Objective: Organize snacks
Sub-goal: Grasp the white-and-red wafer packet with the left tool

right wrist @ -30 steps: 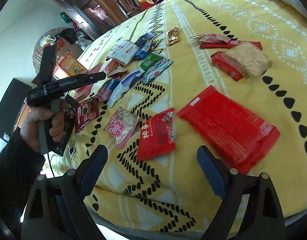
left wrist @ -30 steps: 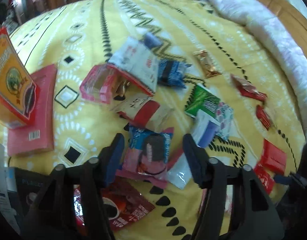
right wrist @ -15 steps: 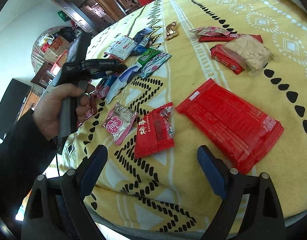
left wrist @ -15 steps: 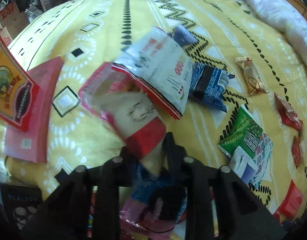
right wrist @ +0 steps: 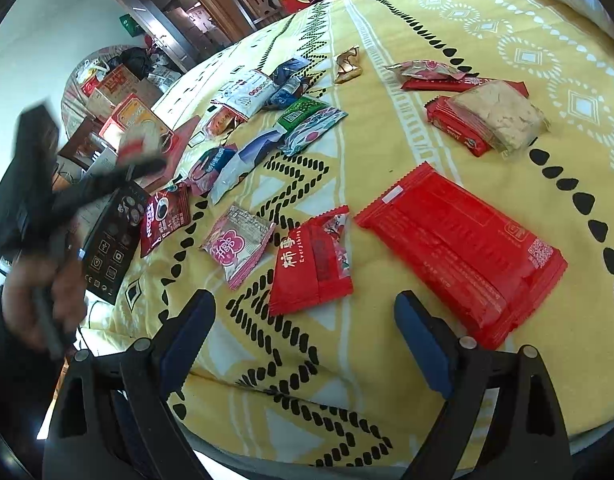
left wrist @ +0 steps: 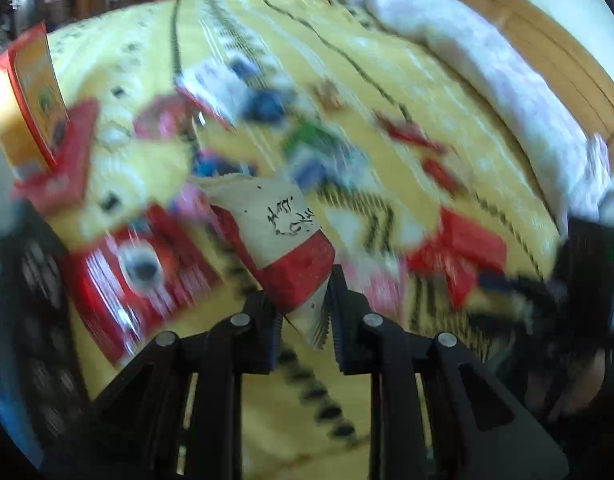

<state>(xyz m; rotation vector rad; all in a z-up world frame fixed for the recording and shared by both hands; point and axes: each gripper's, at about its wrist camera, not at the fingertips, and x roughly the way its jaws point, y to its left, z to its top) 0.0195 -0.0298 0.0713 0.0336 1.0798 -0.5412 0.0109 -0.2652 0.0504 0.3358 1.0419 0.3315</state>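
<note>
Many snack packets lie scattered on a yellow patterned bedspread (right wrist: 387, 140). My left gripper (left wrist: 303, 300) is shut on the lower end of a beige and red snack packet (left wrist: 275, 232), held up off the bed; this view is motion-blurred. In the right wrist view the same gripper (right wrist: 139, 164) and its packet (right wrist: 141, 140) show as a blur at the left, in a person's hand (right wrist: 47, 296). My right gripper (right wrist: 307, 304) stands open over the bed's near edge with nothing between its fingers. A small red packet (right wrist: 311, 264) lies just ahead of it, a large red one (right wrist: 459, 248) to its right.
A pink flower packet (right wrist: 237, 246), a coffee sachet (right wrist: 163, 216) and a black box (right wrist: 111, 240) lie toward the left edge. Biscuit packs (right wrist: 499, 120) sit far right. An orange box (left wrist: 31, 92) stands at the left; a white duvet (left wrist: 467, 60) lines the wooden headboard.
My left gripper closed on the beige and red packet, lifted it off the pile and swung back toward the bed's near edge. The right gripper has stayed still.
</note>
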